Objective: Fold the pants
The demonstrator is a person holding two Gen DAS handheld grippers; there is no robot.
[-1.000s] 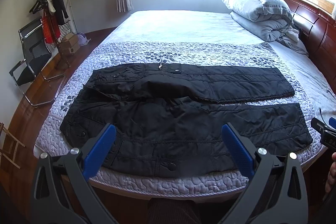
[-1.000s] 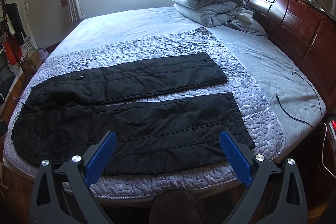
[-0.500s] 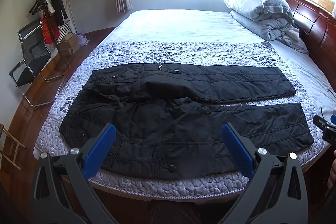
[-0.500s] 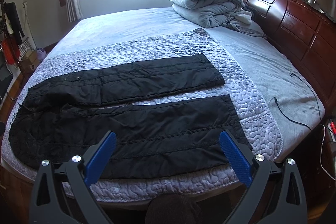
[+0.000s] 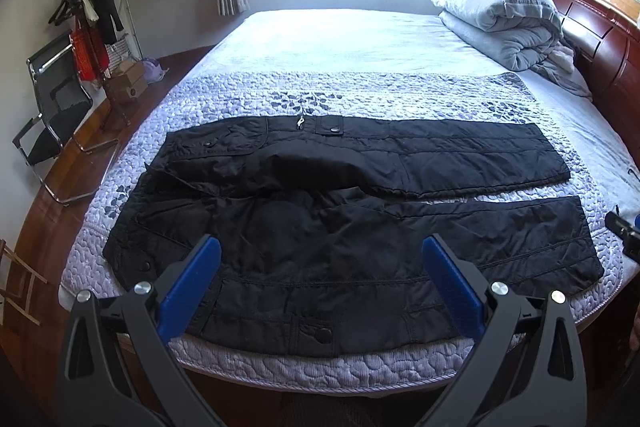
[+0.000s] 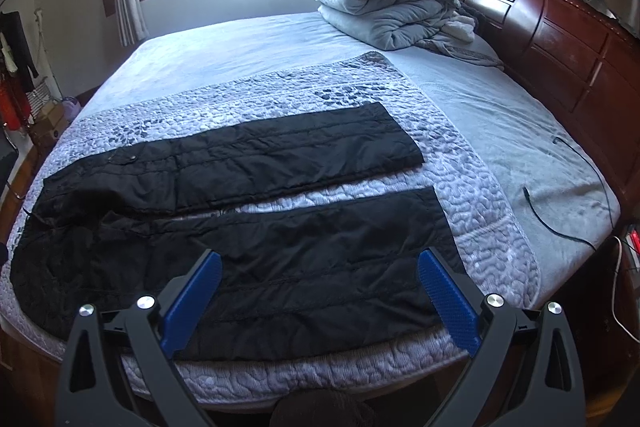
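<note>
— Across the near half of the bed (image 5: 360,39), what lies there?

— Black quilted pants (image 5: 340,211), spread flat on a pale lilac quilted coverlet (image 5: 360,95). The waist points to the left, the two legs run to the right with a strip of coverlet showing between them. The near leg lies close to the bed's front edge.

— And the claws?

— Both hang above the front edge of the bed, touching nothing. The left claw (image 5: 320,279) has its blue-padded fingers spread wide apart over the hip area; the right claw (image 6: 318,287) is equally wide apart, over the near leg toward its hem (image 6: 444,227).

— Anything else on the bed?

— A folded grey duvet (image 6: 384,7) at the far right corner, against a dark wooden headboard (image 6: 560,39), and a thin black cable (image 6: 560,223) on the bare sheet near the right edge. A metal-framed chair (image 5: 52,115) stands on the floor to the left.
</note>
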